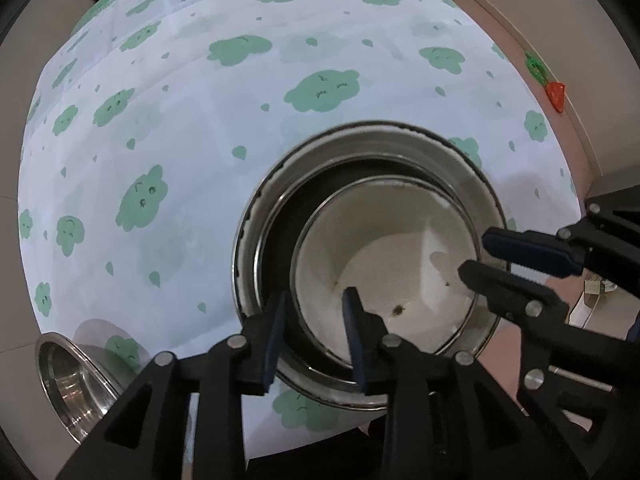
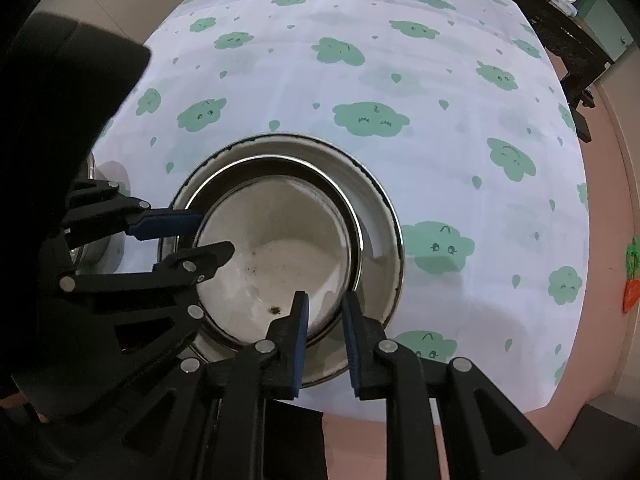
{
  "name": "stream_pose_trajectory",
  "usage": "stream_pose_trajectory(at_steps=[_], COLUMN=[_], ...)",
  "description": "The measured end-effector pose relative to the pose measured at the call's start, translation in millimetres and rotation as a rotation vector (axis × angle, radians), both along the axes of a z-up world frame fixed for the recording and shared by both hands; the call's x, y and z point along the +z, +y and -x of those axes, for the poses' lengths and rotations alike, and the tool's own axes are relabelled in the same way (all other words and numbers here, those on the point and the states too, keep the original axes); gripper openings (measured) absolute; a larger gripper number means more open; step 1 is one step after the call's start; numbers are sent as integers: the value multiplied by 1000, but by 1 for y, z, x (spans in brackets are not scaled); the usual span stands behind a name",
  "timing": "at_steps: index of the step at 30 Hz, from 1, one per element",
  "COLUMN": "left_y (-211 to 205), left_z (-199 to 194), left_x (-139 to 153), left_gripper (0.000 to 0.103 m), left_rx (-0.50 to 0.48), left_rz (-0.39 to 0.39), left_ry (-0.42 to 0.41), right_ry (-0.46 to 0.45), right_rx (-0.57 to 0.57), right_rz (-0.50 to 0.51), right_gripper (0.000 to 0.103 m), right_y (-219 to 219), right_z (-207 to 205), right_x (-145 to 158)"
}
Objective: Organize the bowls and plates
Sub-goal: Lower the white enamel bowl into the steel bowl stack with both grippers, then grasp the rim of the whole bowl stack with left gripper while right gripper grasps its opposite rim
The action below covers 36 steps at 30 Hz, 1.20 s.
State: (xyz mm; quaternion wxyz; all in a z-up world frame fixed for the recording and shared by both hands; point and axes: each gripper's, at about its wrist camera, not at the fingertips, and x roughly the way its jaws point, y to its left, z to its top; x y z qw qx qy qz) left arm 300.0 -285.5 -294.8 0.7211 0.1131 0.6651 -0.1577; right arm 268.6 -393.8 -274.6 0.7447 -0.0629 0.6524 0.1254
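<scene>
A steel bowl (image 1: 384,264) sits nested in a wider bowl (image 1: 260,216) on the desk (image 1: 180,140), near its front edge. The left gripper (image 1: 316,340) straddles the inner bowl's near rim, jaws slightly apart, pads clear of it. The right gripper (image 2: 324,344) straddles the rim too; contact is unclear. Another bowl (image 1: 68,380) stands alone at the left. Nothing blocks the stack.

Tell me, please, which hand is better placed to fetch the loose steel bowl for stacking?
Probably left. The loose steel bowl lies just beside the left gripper, whose jaws stand open around the rim of the inner bowl. From the right gripper, it sits beyond the left one, mostly hidden.
</scene>
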Motion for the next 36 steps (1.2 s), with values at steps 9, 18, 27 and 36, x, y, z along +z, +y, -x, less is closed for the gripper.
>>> stream_pose_trajectory(at_steps=[9, 18, 27, 36], left_y=[-7, 0, -4, 11], left_z=[2, 1, -2, -10], left_x=[11, 13, 16, 22], left_gripper=[37, 48, 48, 48], left_rx=[-8, -3, -1, 76], left_rz=[9, 2, -8, -13], left_ry=[-16, -41, -51, -72], right_ry=[-22, -37, -49, -87], right_rx=[-4, -5, -4, -36], right_rz=[-9, -22, -24, -43], right_gripper=[20, 20, 21, 21], right_y=[-4, -4, -6, -25], right_z=[1, 0, -3, -5], right_x=[6, 9, 12, 19])
